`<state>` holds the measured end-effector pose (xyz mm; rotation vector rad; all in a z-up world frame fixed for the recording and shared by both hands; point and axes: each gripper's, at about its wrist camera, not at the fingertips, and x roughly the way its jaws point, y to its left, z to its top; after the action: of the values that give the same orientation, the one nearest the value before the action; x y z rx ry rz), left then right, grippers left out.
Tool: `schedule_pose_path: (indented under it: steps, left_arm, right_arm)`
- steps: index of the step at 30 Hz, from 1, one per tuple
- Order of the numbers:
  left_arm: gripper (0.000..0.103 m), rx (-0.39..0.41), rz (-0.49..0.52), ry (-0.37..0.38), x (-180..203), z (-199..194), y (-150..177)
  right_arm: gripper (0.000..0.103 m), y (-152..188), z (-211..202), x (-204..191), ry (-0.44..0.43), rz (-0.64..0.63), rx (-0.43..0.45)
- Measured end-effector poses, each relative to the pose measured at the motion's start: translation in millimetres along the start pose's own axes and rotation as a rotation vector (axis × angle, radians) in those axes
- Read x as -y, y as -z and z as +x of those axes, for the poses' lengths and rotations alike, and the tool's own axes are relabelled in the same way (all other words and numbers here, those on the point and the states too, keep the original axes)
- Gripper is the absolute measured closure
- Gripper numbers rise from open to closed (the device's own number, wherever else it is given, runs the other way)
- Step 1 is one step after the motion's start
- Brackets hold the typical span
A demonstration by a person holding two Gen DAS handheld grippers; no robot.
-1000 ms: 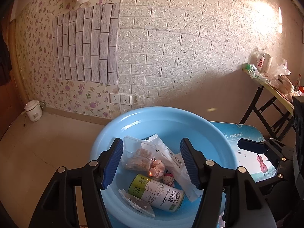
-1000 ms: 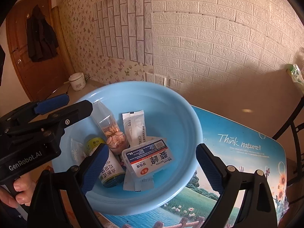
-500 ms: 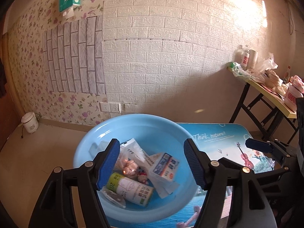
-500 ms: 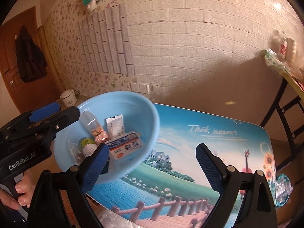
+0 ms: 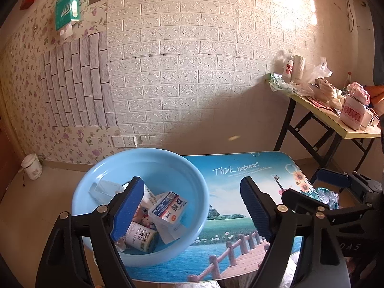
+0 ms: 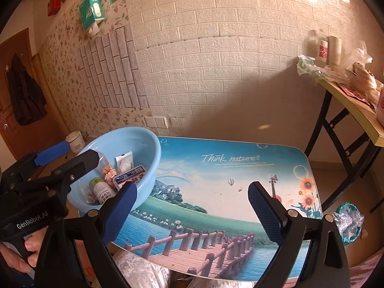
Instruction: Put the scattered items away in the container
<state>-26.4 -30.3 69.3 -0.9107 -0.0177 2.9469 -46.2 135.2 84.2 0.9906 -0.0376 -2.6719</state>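
Sitting at the desk's (image 6: 216,180) left edge, blue basin (image 5: 192,187) holding a boxed pack (image 5: 168,210) and roll (image 5: 141,236), left tool (image 5: 189,212) just spreading, empty, right tool (image 6: 192,213) released, empty.

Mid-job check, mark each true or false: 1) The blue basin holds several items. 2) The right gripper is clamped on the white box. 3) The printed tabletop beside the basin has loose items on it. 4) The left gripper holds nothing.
1) True: the blue basin holds the white box, a labelled roll and packets.
2) False: the right gripper is open and empty; the box lies in the basin.
3) False: the printed tabletop beside the basin is bare.
4) True: the left gripper has just been opening, with nothing between its jaws.
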Motion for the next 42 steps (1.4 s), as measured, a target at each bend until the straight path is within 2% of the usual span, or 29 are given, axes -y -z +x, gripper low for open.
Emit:
schedule_pose_path:
  steps: [2, 6, 11, 14, 17, 23, 31, 35, 42]
  left_arm:
    - [0.016, -0.008, -0.001, -0.008, 4.3, -1.6, -3.4]
    - [0.009, -0.013, 0.000, -0.011, 8.8, -3.2, -9.2]
    - [0.001, -0.033, 0.007, -0.022, 20.6, -1.1, -15.7]
    - [0.001, -0.062, 0.018, -0.032, 27.1, 3.1, -18.3]
    - [0.001, -0.108, 0.020, -0.032, 31.6, 8.4, -24.4]
    - [0.001, -0.176, -0.001, -0.016, 30.2, 14.2, -37.7]
    - [0.000, -0.225, -0.021, -0.009, 21.9, 17.1, -50.3]
    - [0.000, -0.215, -0.006, -0.038, 21.4, 15.6, -51.7]
    - [0.000, -0.218, -0.016, -0.026, 18.9, 17.4, -49.5]
  right_arm:
    - [0.008, -0.6, -5.9, 4.4, 0.014, 0.013, 0.000]
    - [0.000, -3.9, -17.7, 14.7, 0.047, 0.051, 0.006]
    - [0.000, -7.2, -28.3, 29.2, 0.082, 0.092, 0.009]
    - [0.000, -11.3, -29.4, 39.0, 0.107, 0.128, -0.022]
    - [0.000, -18.5, -25.5, 48.4, 0.132, 0.166, -0.092]
    - [0.000, -27.9, -20.8, 53.0, 0.145, 0.160, -0.167]
    - [0.000, -36.0, -14.0, 49.1, 0.135, 0.152, -0.220]
    - [0.000, -40.5, -10.9, 44.7, 0.147, 0.133, -0.227]
    - [0.000, -39.0, -6.2, 42.7, 0.151, 0.129, -0.232]
